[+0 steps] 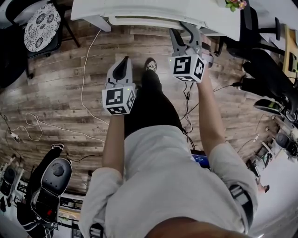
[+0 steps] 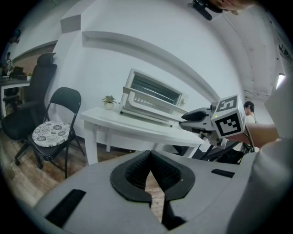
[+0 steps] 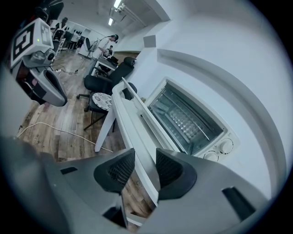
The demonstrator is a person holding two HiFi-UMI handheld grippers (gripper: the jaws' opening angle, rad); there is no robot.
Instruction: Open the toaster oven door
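A white toaster oven [image 2: 153, 96] [image 3: 187, 119] stands on a white table [image 1: 93, 9] [image 2: 119, 125] [image 3: 123, 114]. Its door looks folded down and level, handle toward me, with the wire rack visible inside. My right gripper [image 1: 185, 33] [image 3: 139, 167] [image 2: 194, 115] is open and empty, its fingertips by the table's front edge in front of the oven. Lower and further from the table, my left gripper [image 1: 122, 62] [image 2: 149, 155] [image 3: 43, 87] is shut on nothing, its pad tips touching.
A black folding chair [image 1: 42, 23] [image 2: 50, 132] with a patterned cushion stands left of the table, an office chair [image 2: 27, 105] behind it. A small potted plant [image 2: 109, 101] sits beside the oven. Cables [image 1: 56, 125] trail over the wooden floor. Black gear [image 1: 270, 79] crowds the right.
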